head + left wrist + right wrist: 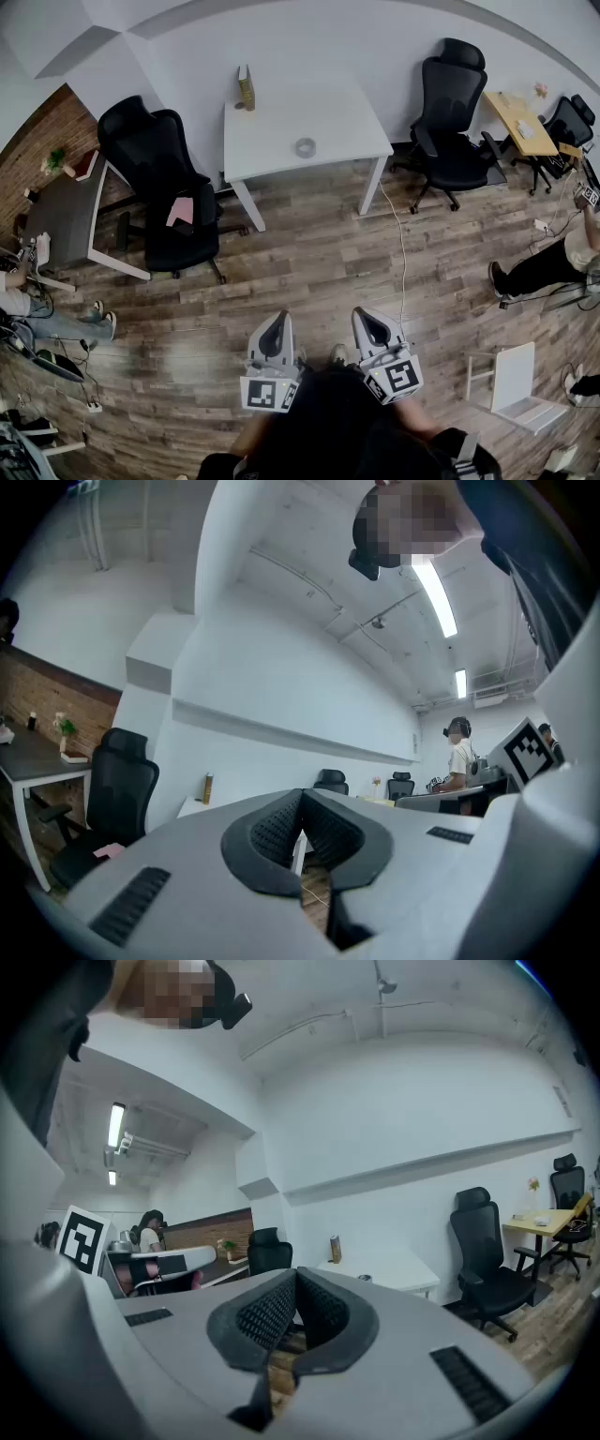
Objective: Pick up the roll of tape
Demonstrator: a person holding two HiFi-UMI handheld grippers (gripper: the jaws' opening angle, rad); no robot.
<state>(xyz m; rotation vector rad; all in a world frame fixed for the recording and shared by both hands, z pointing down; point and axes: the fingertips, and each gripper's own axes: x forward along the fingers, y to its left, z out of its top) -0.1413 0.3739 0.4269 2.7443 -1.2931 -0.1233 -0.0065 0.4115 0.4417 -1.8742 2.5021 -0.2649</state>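
The roll of tape [306, 147] is a small grey ring lying flat on the white table [272, 136] by the far wall. It also shows as a small dark spot [365, 1278] on the table top in the right gripper view. Both grippers are held low and near the person's body, far from the table and pointing towards it. The left gripper [278, 317] is shut, its ribbed pads [272, 829] meeting with nothing between them. The right gripper [364, 314] is likewise shut and empty, its pads [262, 1313] pressed together.
A tall yellowish box [246, 87] stands at the table's back left corner. Black office chairs [164, 187] [452, 117] flank the table. A white cable [403, 253] runs across the wood floor. A dark desk [66, 211] is at left, a wooden desk [516, 117] and a seated person [548, 262] at right.
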